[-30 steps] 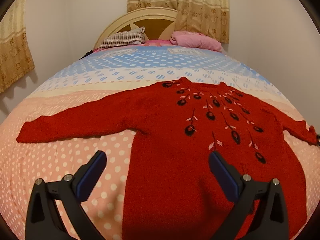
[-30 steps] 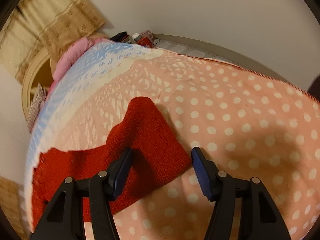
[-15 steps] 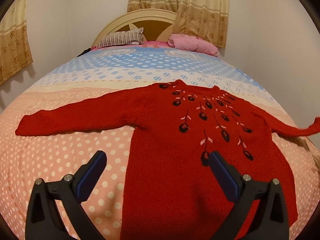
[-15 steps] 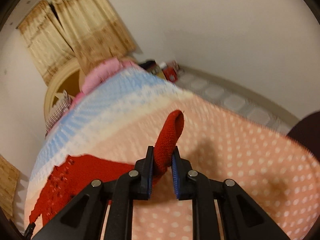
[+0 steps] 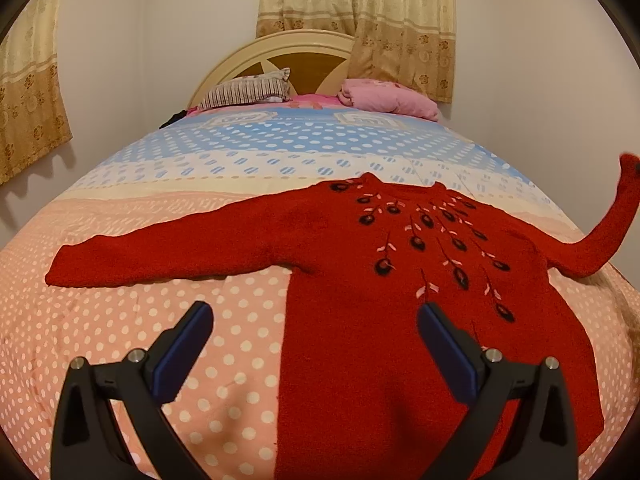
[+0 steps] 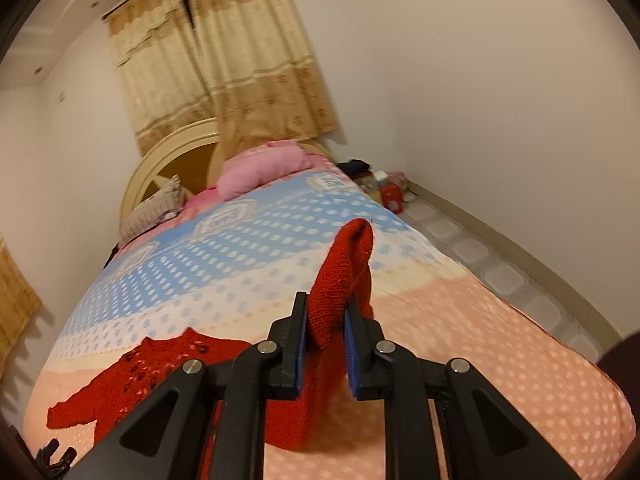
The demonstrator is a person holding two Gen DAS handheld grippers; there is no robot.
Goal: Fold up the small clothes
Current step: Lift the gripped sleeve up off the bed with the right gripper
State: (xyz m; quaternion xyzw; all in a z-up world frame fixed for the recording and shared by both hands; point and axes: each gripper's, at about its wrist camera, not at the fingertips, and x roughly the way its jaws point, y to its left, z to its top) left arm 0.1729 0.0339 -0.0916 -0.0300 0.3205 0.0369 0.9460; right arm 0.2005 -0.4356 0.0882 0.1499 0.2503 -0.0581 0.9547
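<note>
On bed [image 5: 120, 344]: red sweater [image 5: 400, 320], soft, light, floppy knit; right gripper [image 6: 325, 344] pinching lifted sleeve cuff [image 6: 344, 272]; left gripper [image 5: 312, 356] wide, empty

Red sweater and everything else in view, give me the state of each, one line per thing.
Red sweater: spread front up on the bed, body flat.
Right sleeve: lifted off the bed, cuff pinched.
Left sleeve: stretched out flat.
Right gripper: fingers shut on the right sleeve.
Left gripper: fingers open, holding nothing, above the sweater's hem.
Curtains: drawn.
</note>
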